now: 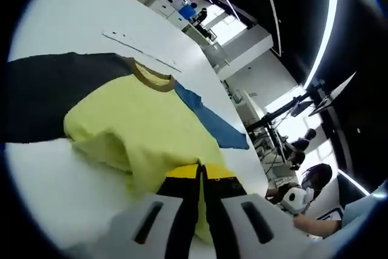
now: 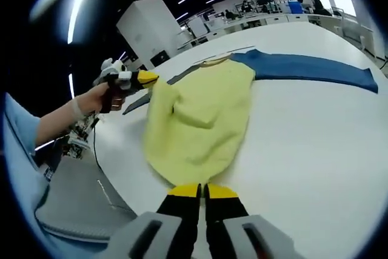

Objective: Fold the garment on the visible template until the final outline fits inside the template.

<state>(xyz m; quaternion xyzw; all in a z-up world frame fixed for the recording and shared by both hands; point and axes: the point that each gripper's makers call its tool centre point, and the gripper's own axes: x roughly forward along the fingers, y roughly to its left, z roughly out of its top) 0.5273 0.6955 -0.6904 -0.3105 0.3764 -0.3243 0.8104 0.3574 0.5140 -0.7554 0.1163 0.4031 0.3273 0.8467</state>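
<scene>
Item: yellow cotton T-shirt with one blue and one dark sleeve (image 2: pixel 200 113), lifted off the white table (image 2: pixel 315 144). Your left gripper (image 1: pixel 200 177) and right gripper (image 2: pixel 202 191) each pinch its hem. Risk: uneven lowering bunches the fold.

Yellow garment (image 1: pixel 151 125) with olive collar, one dark sleeve and one blue sleeve, is lifted at its hem, bunched, collar toward 12 o'clock on white table (image 1: pixel 60 22).

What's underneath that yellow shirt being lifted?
Under the yellow shirt the white table shows around it. Both grippers, left and right, pinch its hem. Whatever lies beneath the draped cloth, including any template, is covered.
</scene>
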